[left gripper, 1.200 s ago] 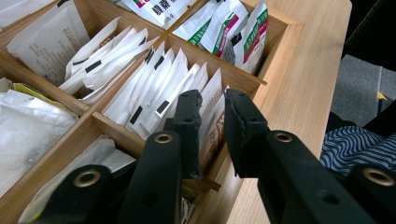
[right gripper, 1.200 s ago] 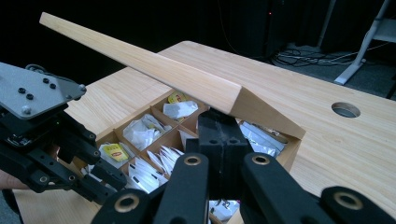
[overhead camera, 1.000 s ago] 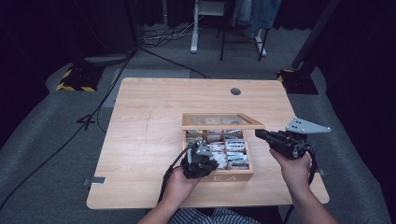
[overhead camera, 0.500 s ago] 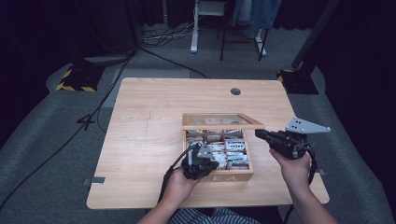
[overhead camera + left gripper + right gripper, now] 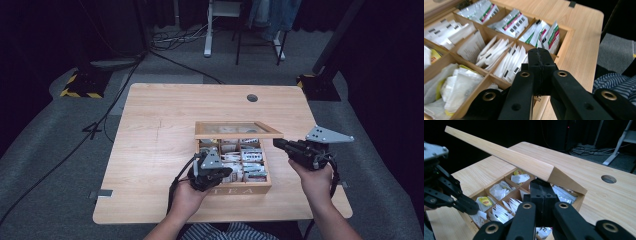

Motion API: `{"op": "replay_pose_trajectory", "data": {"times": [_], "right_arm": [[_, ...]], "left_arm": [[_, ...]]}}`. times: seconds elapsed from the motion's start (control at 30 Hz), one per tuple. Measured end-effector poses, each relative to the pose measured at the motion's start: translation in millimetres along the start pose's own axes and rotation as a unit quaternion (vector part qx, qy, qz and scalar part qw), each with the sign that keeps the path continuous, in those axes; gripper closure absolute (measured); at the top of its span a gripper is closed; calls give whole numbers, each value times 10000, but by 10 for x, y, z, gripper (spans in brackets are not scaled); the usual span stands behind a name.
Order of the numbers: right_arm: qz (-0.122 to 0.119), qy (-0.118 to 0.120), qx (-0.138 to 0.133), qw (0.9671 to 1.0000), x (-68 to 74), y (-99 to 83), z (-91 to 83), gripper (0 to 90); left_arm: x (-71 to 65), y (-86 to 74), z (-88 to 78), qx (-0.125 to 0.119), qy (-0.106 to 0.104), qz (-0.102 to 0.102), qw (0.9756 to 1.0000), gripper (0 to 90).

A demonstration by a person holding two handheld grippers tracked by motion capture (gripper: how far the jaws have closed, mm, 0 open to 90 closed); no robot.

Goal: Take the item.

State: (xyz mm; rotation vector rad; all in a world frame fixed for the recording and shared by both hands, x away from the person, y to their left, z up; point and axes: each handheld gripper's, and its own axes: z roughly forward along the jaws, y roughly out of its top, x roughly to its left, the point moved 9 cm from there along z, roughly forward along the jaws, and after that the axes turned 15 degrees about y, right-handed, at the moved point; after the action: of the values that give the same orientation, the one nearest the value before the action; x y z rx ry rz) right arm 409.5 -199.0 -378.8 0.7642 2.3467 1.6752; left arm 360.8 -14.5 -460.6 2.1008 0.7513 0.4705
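Currently left gripper (image 5: 223, 175) jaws together, empty, over tea box (image 5: 250, 189) lower-centre frame, right gripper (image 5: 278, 143) jaws together under raised lid (image 5: 237, 130), bench (image 5: 150, 150).

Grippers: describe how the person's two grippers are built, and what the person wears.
Both the left gripper and the right gripper are black, with brass-ringed rivets on the linkage arms. Each carries a grey three-cornered plate and trails a black cable. The forearms are bare; striped clothing shows at the person's lap.

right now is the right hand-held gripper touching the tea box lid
Touching. In the right gripper view the right hand-held gripper, jaws shut, sits under the raised tea box lid with its tips against the lid's edge, propping it.
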Motion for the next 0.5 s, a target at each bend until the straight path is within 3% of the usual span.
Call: {"op": "replay_pose_trajectory", "data": {"times": [0.27, 0.5], "right_arm": [[-7, 5, -10, 10000, 5, 4, -2, 900], [-8, 5, -17, 10000, 8, 6, 0, 900]], "left_arm": [[56, 105, -181, -406, 44, -32, 9992, 900], [92, 157, -301, -590, 31, -100, 9982, 900]]}}
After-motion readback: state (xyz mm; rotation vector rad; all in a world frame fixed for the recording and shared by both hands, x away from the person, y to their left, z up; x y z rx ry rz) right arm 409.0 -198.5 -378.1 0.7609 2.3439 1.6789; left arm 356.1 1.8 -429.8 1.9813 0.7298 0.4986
